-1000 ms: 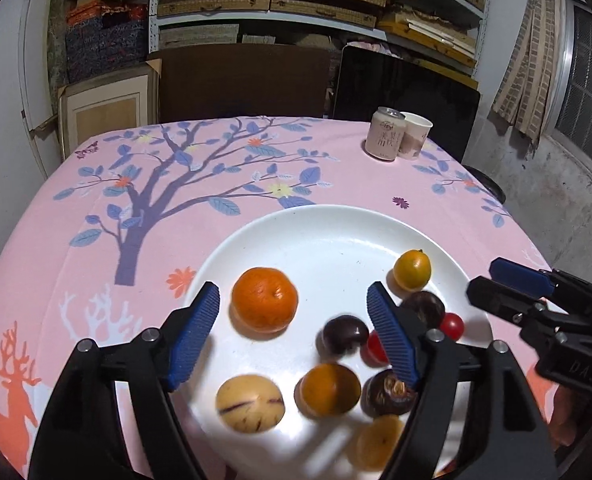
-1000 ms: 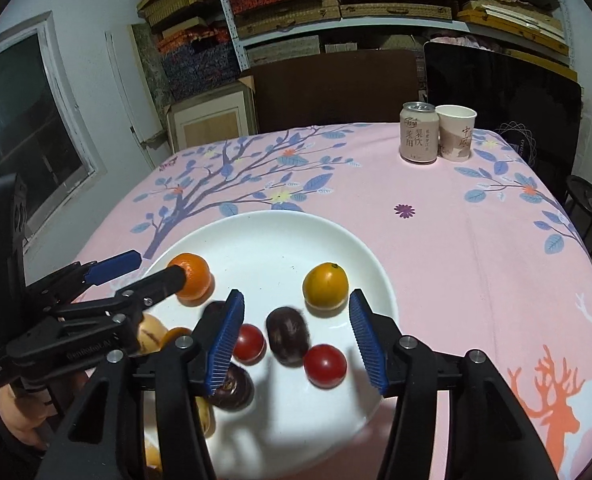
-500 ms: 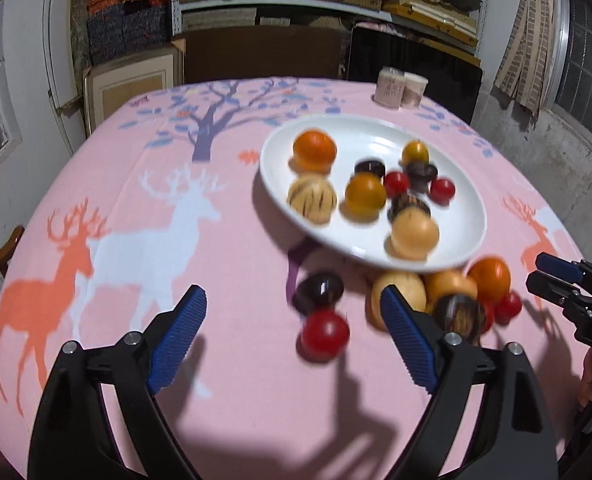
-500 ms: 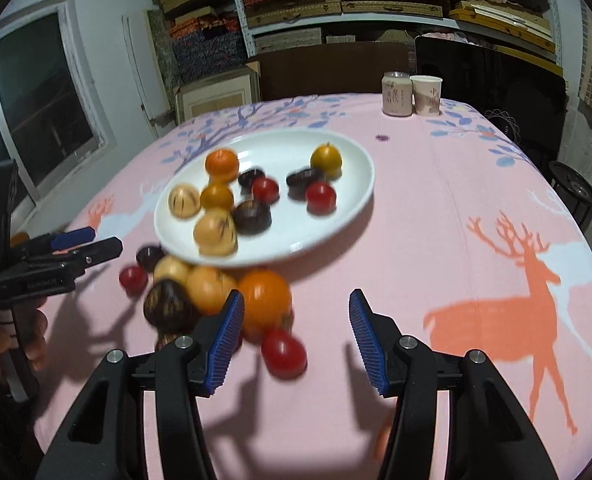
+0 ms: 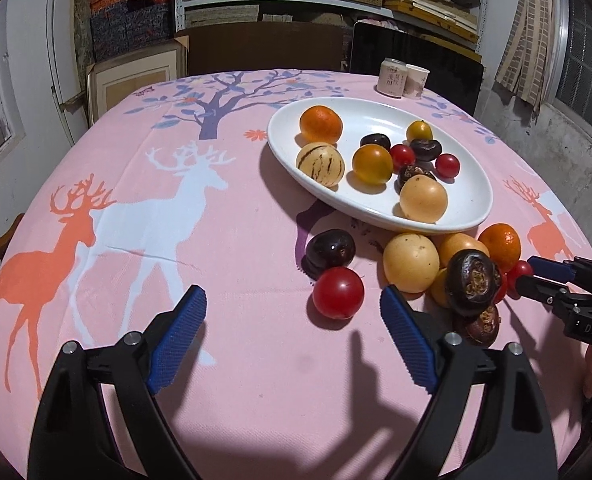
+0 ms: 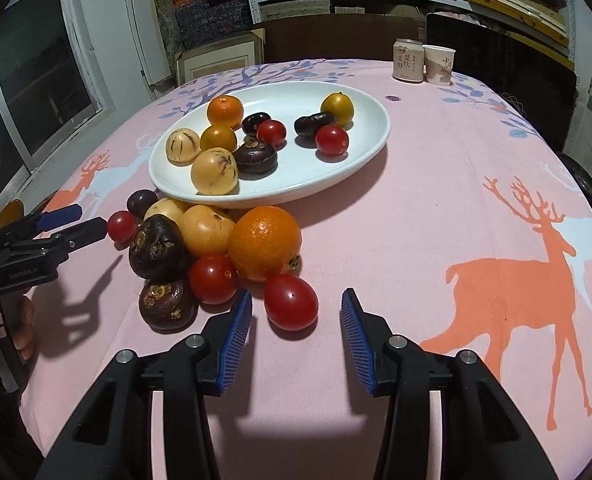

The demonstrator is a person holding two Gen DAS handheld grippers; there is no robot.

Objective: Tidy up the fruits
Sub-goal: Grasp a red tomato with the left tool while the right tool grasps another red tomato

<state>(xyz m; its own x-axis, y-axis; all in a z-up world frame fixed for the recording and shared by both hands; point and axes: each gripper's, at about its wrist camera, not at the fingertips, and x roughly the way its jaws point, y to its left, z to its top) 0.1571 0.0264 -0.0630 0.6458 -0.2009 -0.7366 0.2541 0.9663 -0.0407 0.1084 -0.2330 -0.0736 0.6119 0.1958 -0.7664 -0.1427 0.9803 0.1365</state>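
One red tomato [image 6: 291, 302] lies just ahead, between the closing right hand-held gripper's [image 6: 296, 334] spread fingers.

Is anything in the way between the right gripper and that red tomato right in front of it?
No. The red tomato sits on bare cloth just ahead of the closing right gripper, nothing between them. Other fruit crowds its left side only.

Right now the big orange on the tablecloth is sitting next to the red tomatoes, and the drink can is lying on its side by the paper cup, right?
Not quite. The drink can stands upright beside the paper cup, as the right wrist view shows. The big orange does sit on the tablecloth next to red tomatoes.
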